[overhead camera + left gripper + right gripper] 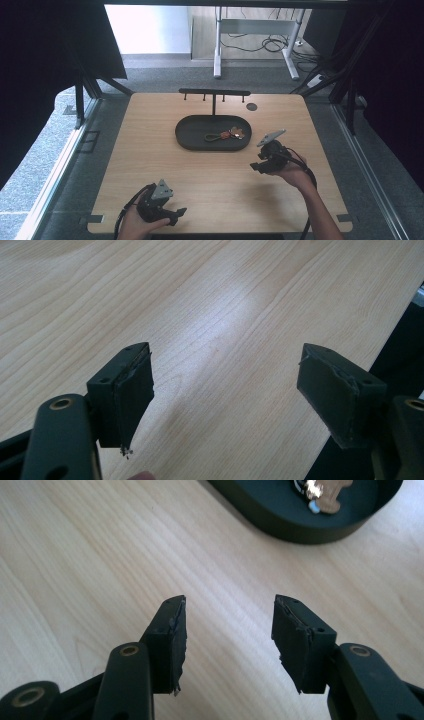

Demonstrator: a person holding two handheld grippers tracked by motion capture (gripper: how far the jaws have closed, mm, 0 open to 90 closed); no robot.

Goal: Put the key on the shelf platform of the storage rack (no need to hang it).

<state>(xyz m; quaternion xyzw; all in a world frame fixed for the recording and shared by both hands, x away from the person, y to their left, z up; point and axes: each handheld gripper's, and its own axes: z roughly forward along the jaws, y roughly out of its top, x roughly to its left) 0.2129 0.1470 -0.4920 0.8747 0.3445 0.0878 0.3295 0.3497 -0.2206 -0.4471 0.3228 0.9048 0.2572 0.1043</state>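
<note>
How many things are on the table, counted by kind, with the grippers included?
Tray: 1
Keychain in the tray: 1
Hook rack: 1
Round dark disc: 1
Grippers, left gripper and right gripper: 2
Total: 6

rack: black hook bar (214, 93) at table's (150, 165) far edge | desk legs (218, 47) beyond

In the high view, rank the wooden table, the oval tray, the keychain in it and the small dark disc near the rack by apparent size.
1. Wooden table.
2. Oval tray.
3. Keychain, lying inside the tray.
4. Small dark disc on the table's far side.
No two look alike in size.
</note>
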